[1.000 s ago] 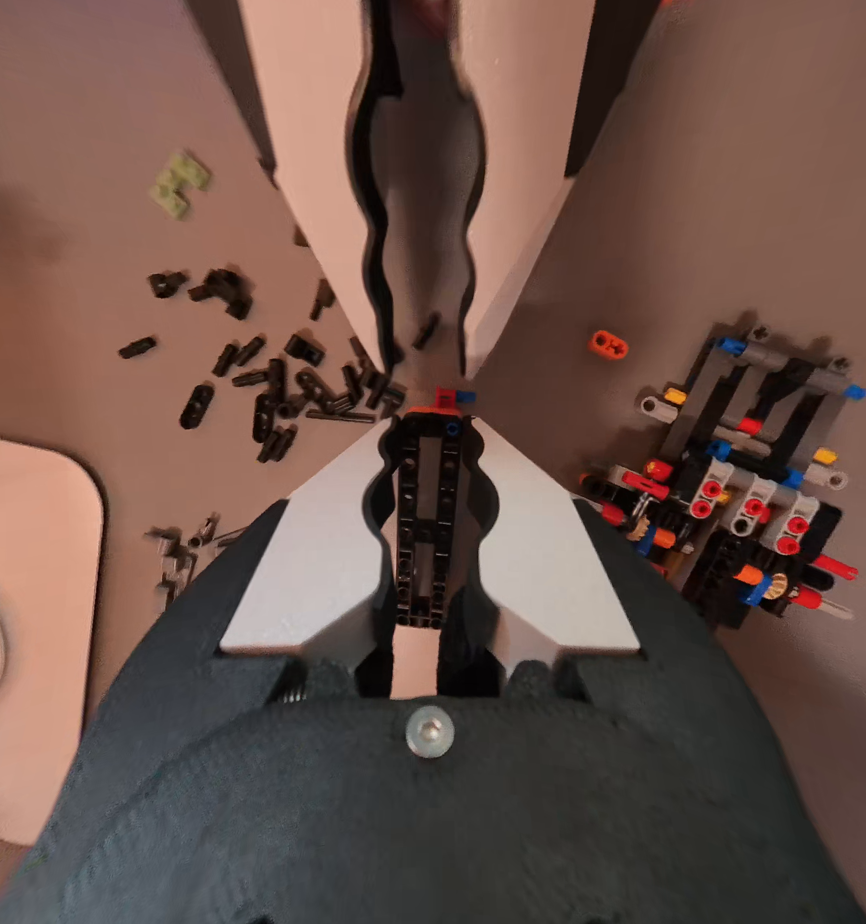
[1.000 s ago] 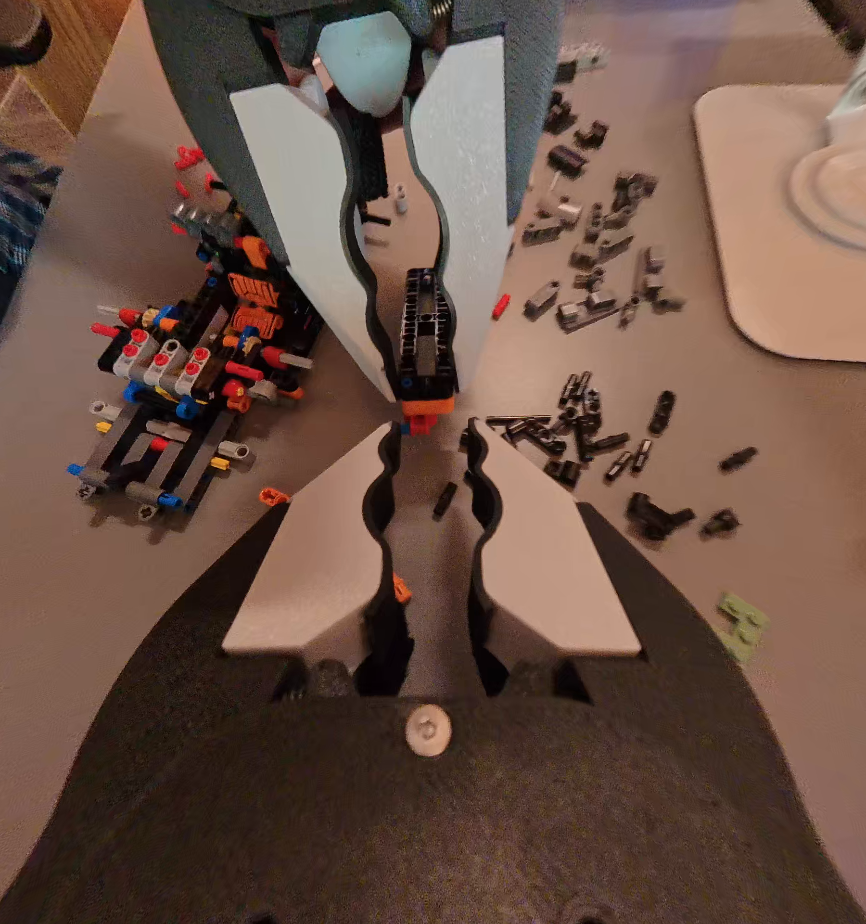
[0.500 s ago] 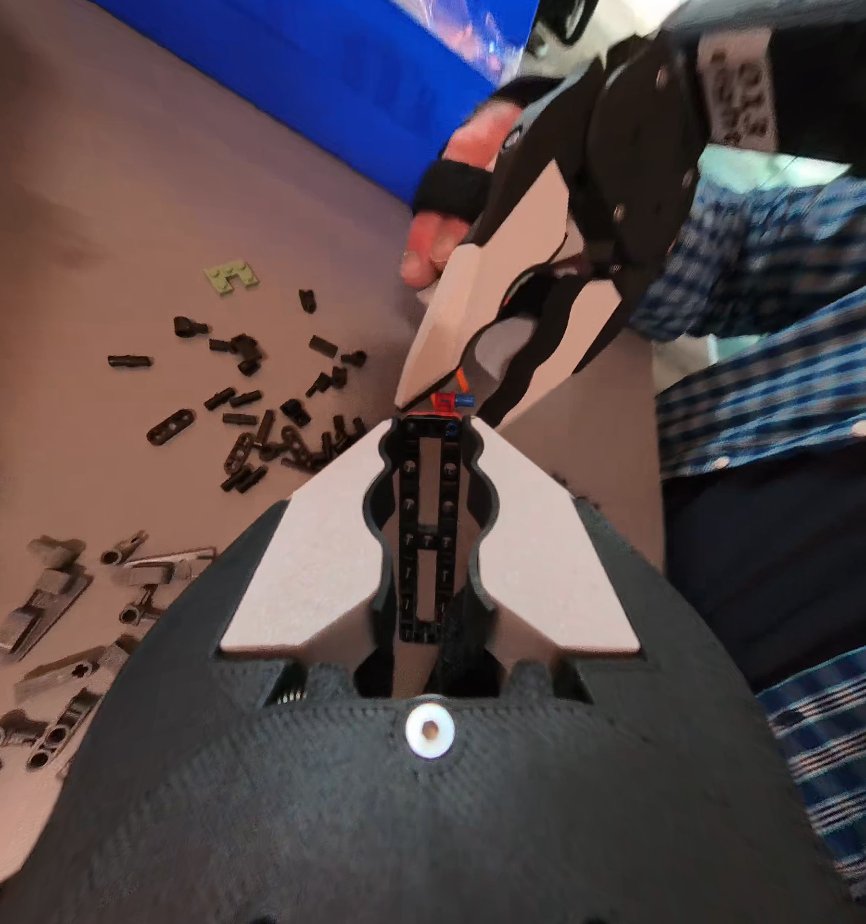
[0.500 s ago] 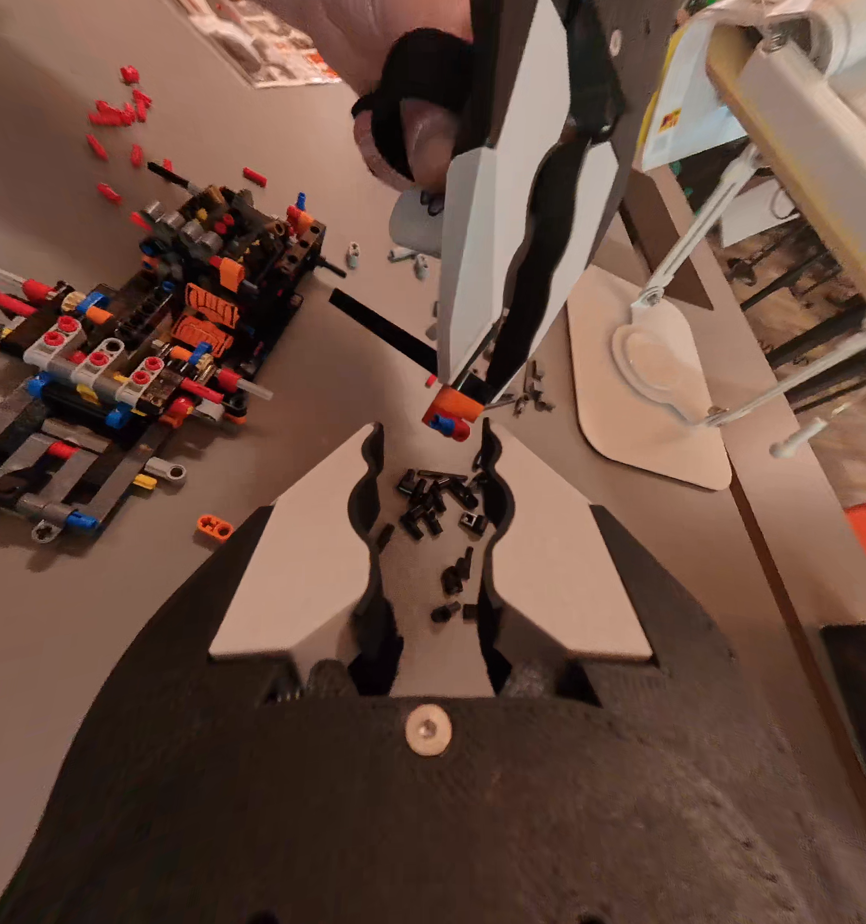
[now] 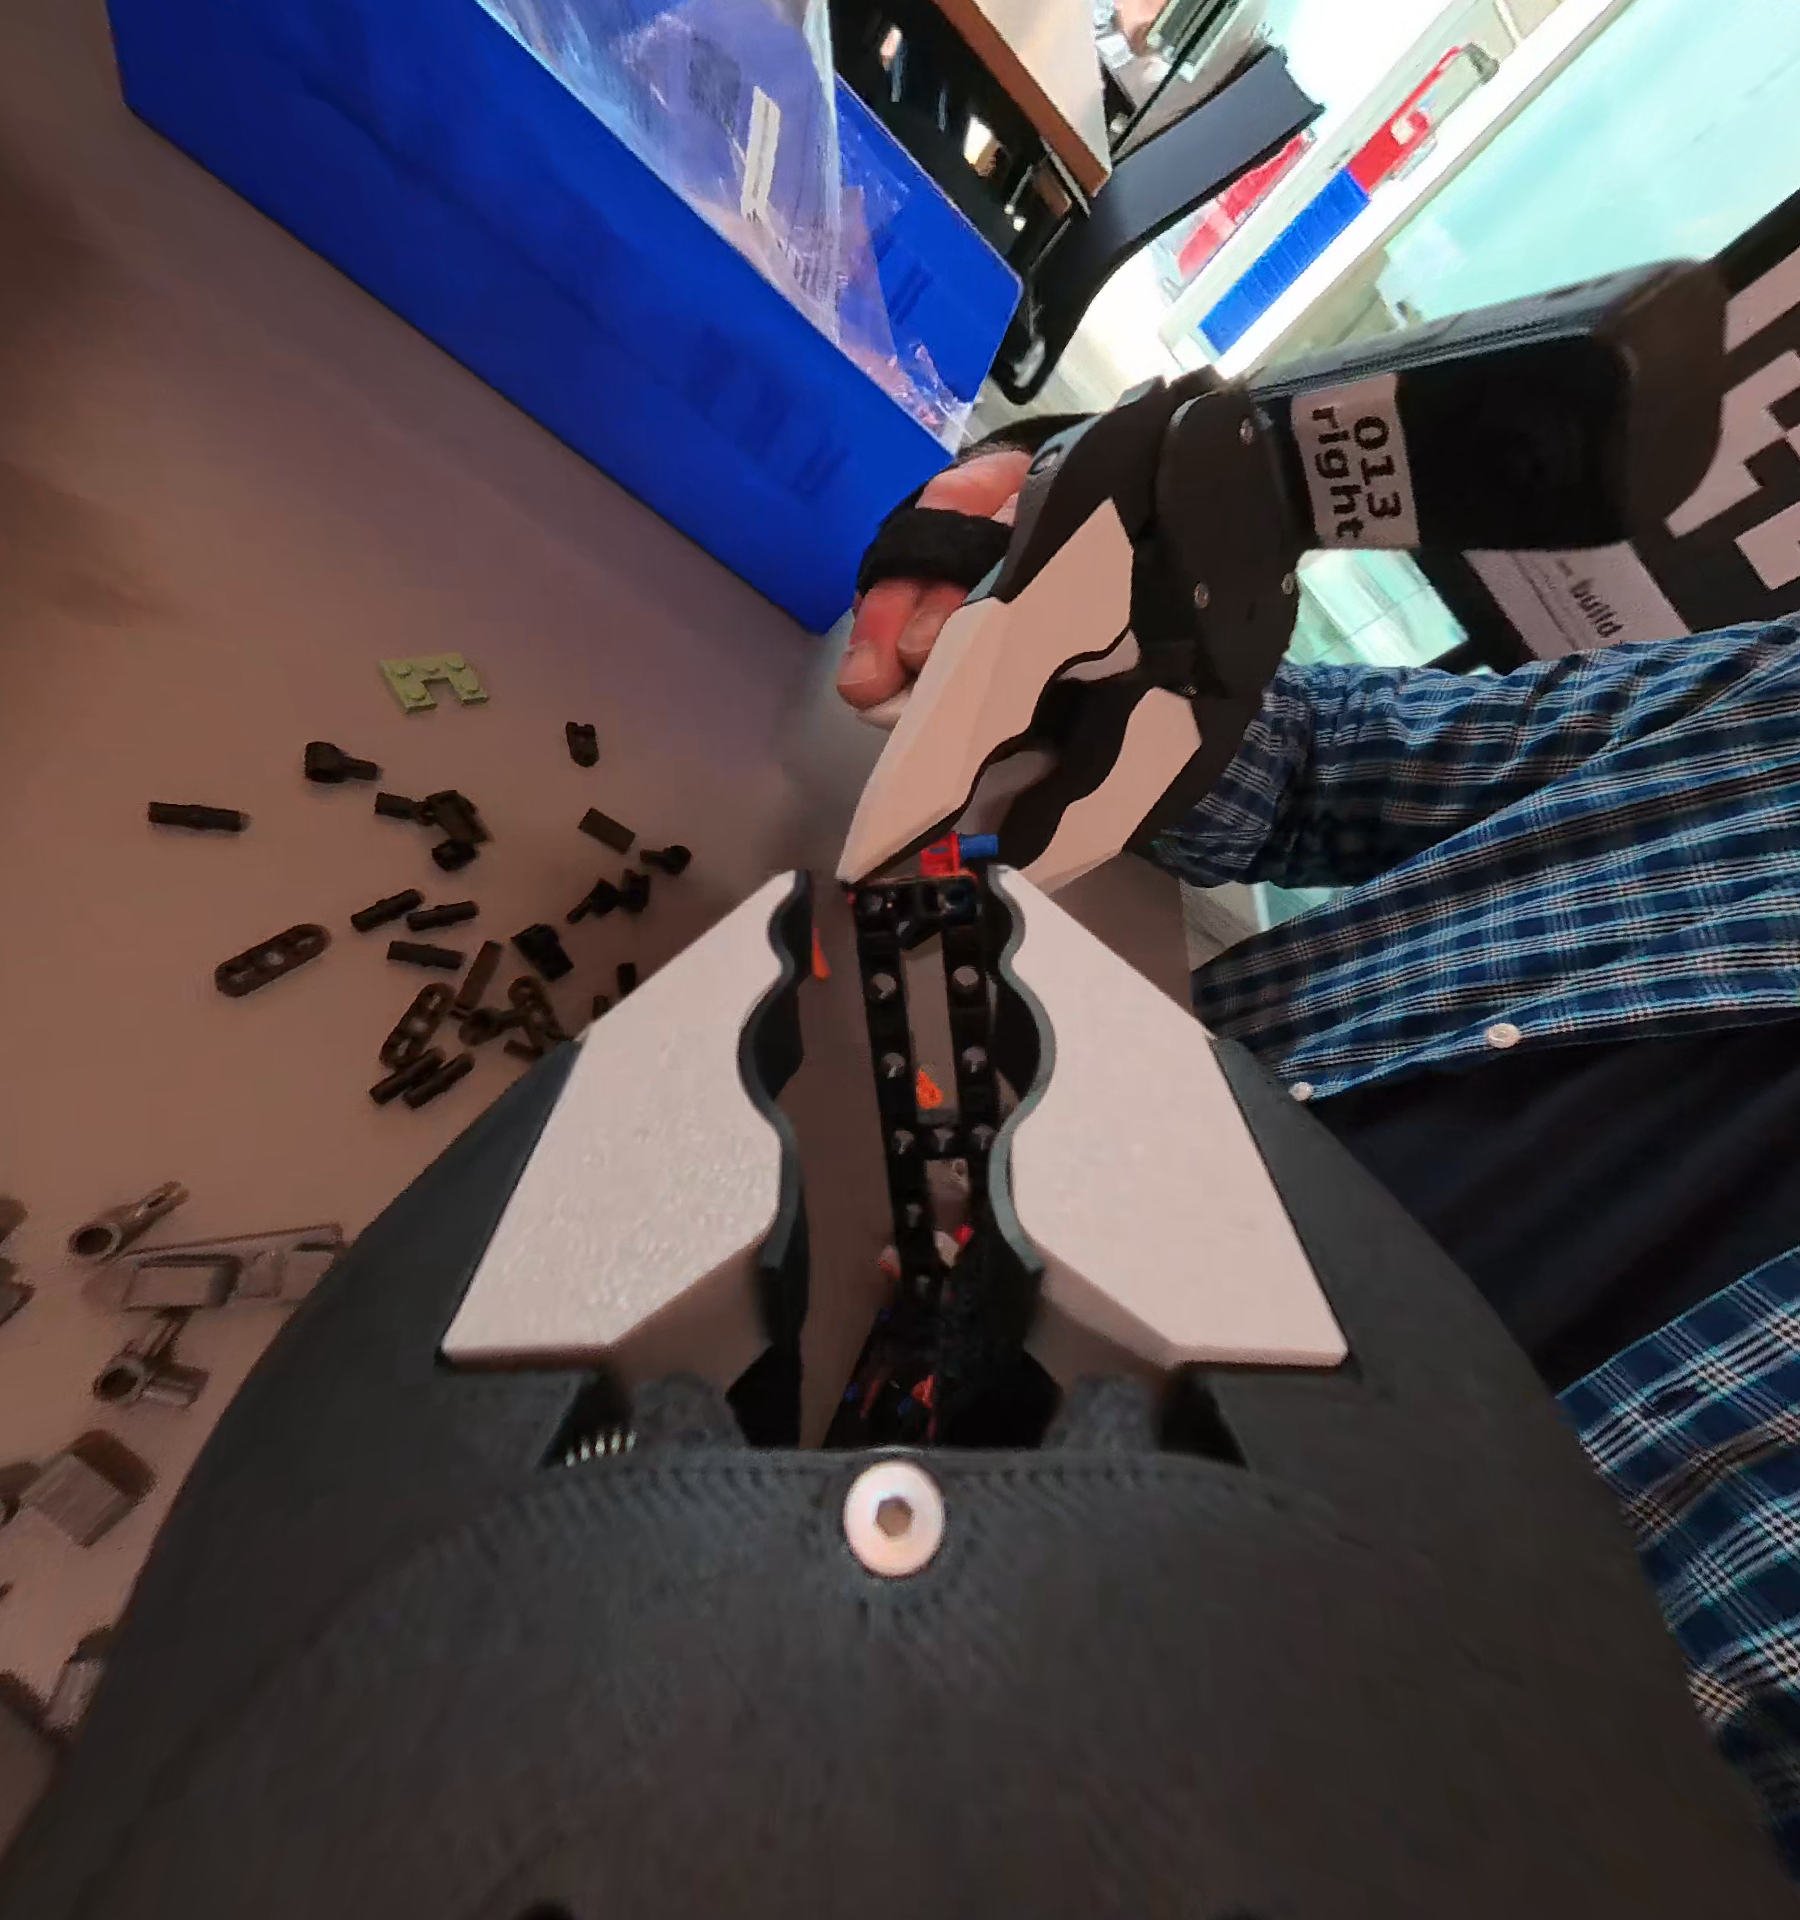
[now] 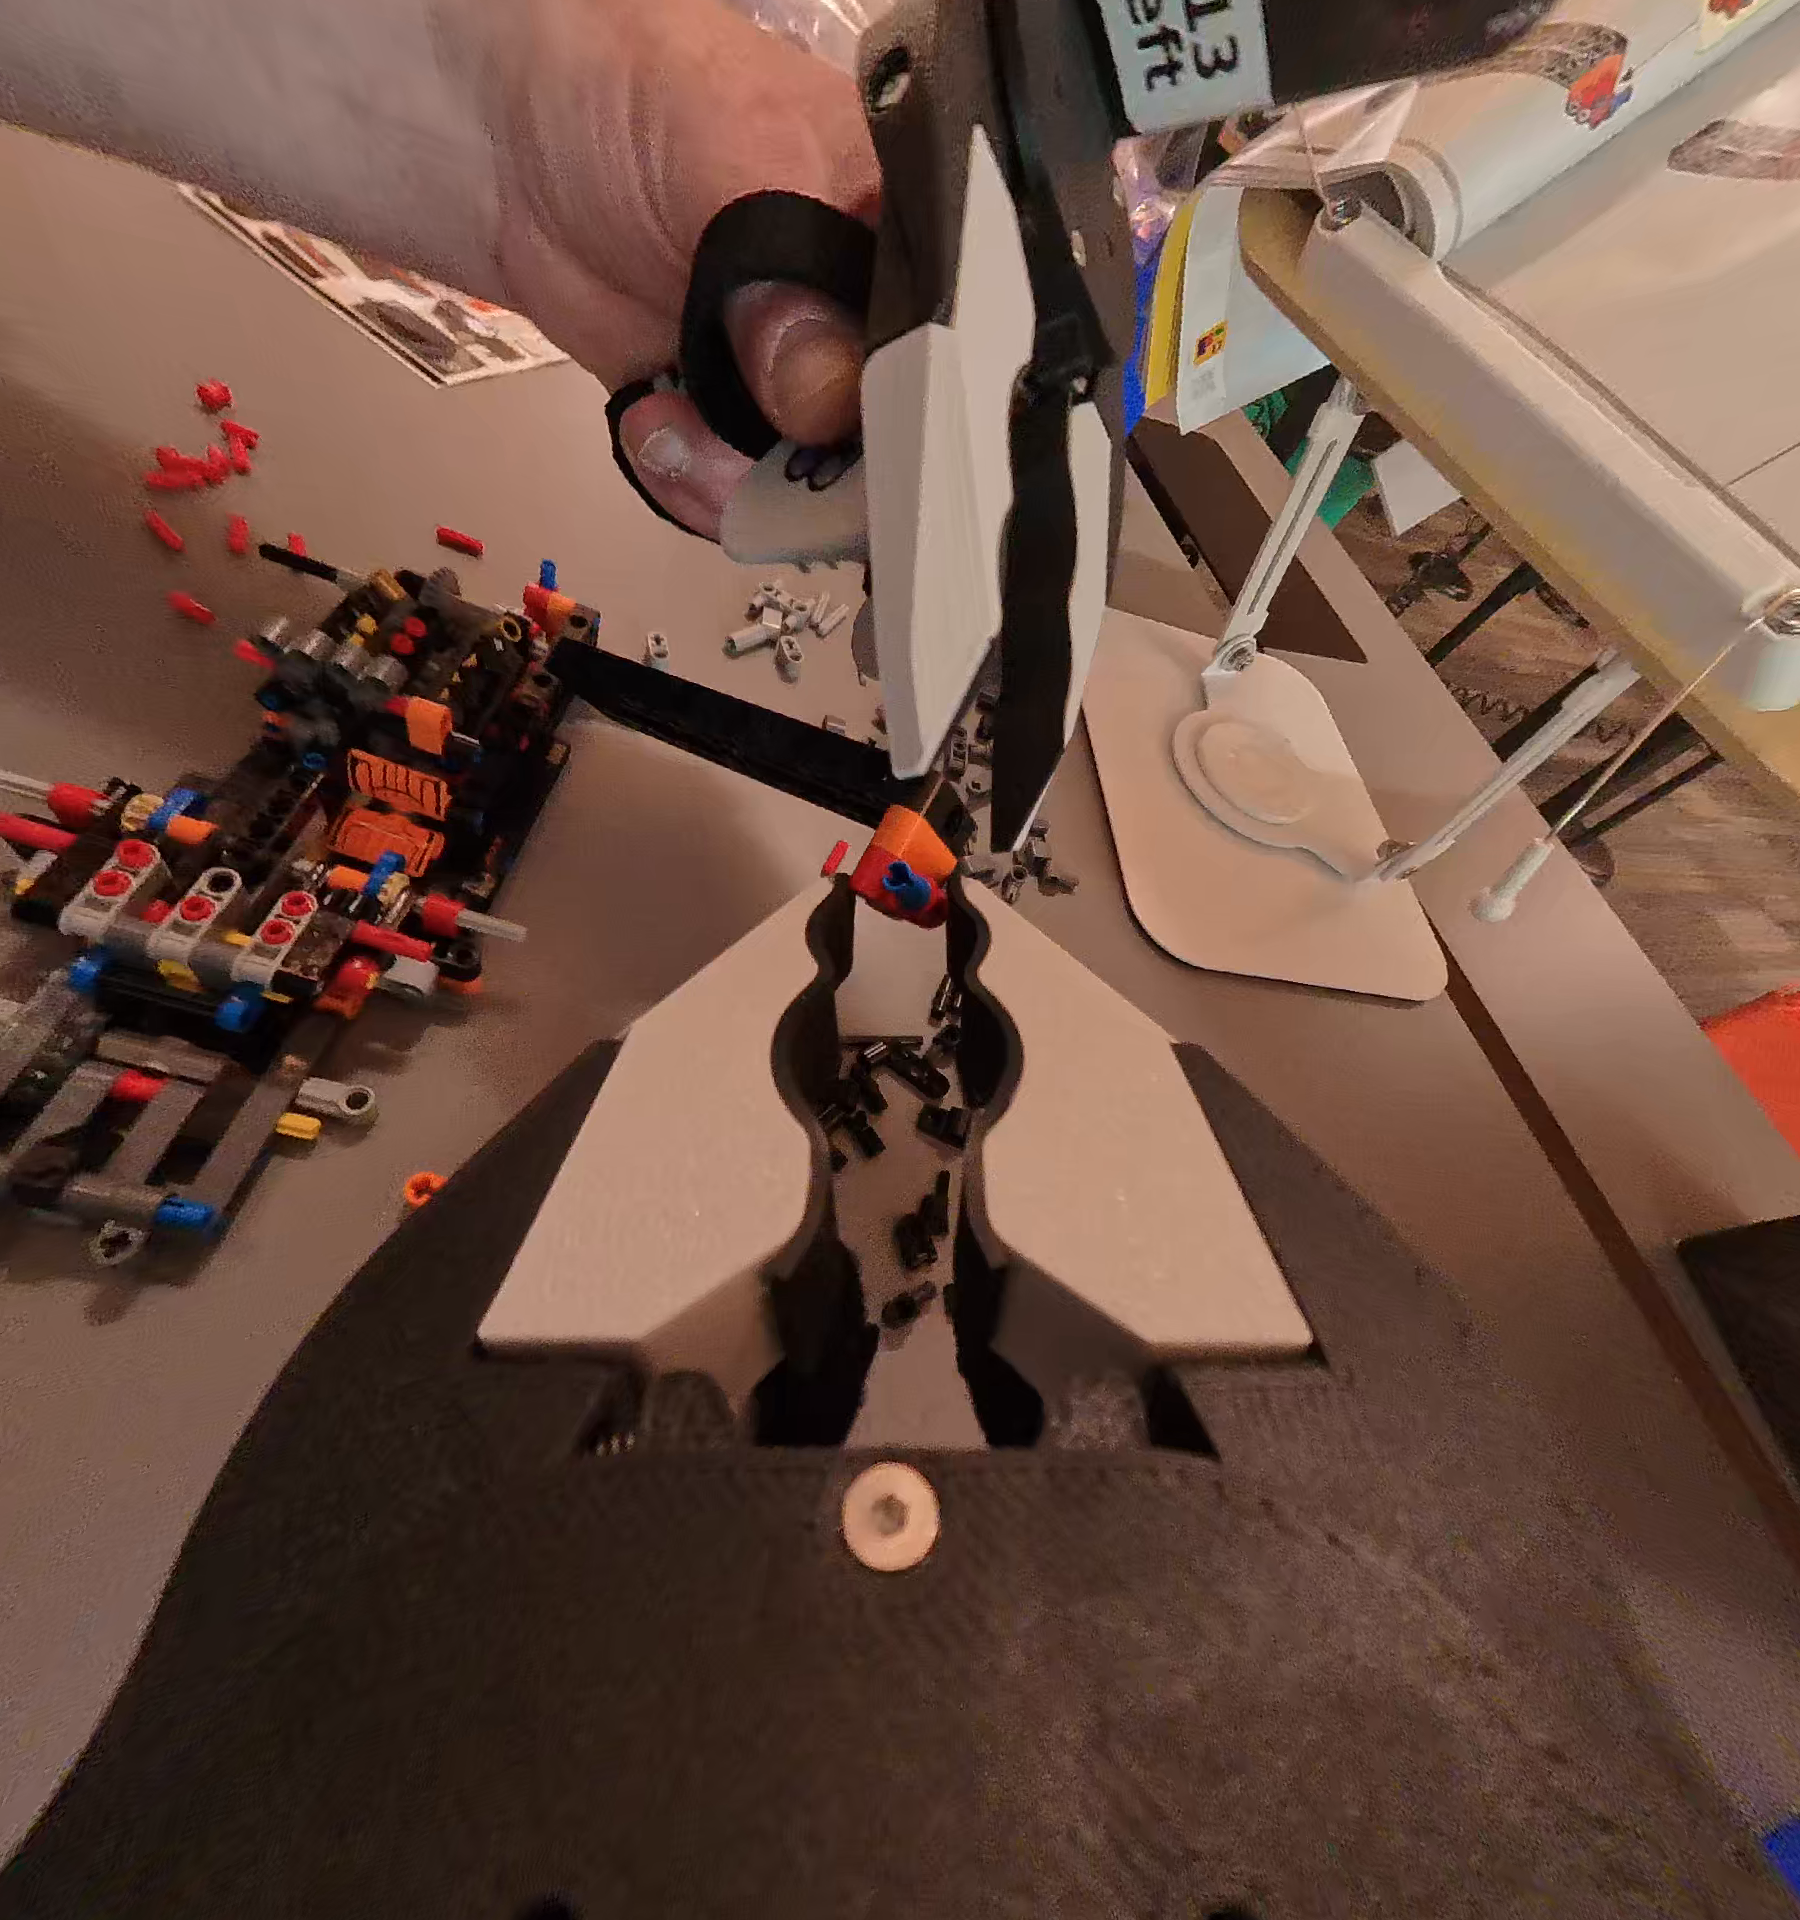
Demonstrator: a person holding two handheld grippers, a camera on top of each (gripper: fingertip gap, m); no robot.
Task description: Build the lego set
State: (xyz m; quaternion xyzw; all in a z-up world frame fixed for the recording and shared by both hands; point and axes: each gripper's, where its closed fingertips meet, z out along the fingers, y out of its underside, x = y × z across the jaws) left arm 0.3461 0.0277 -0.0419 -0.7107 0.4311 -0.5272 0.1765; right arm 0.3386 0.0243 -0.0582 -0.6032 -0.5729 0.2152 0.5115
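My left gripper (image 5: 901, 883) is shut on a long black lego frame (image 5: 880, 1039) and holds it in the air above the table. The frame lies against the right finger, and an orange bit shows at the left finger. The frame's far end carries an orange piece (image 6: 911, 836) and a red-and-blue pin piece (image 6: 891, 883). My right gripper (image 6: 901, 894) meets it tip to tip, its jaws closed on that red-and-blue piece. The same grip shows in the left wrist view, where the right gripper (image 5: 953, 868) comes in from the upper right. The partly built model (image 6: 283, 831) lies on the table to the left.
Black pins (image 5: 460, 997), grey connectors (image 5: 200, 1268) and a green plate (image 5: 434, 681) are scattered on the table. A blue box (image 5: 563, 260) stands at the back. A white lamp base (image 6: 1280, 883), red pins (image 6: 200, 457), a booklet (image 6: 397, 301) and a long black beam (image 6: 719, 717) also lie there. Only a small space, under 4 cm, lies between the two pairs of fingers. Both grippers' tips are roughly 15 cm from the green plate (image 5: 434, 681).
Both grippers rose from the table and tilted. My right gripper's jaws narrowed and closed on the red-and-blue end of the frame. The frame now sits slightly skewed between my left fingers.
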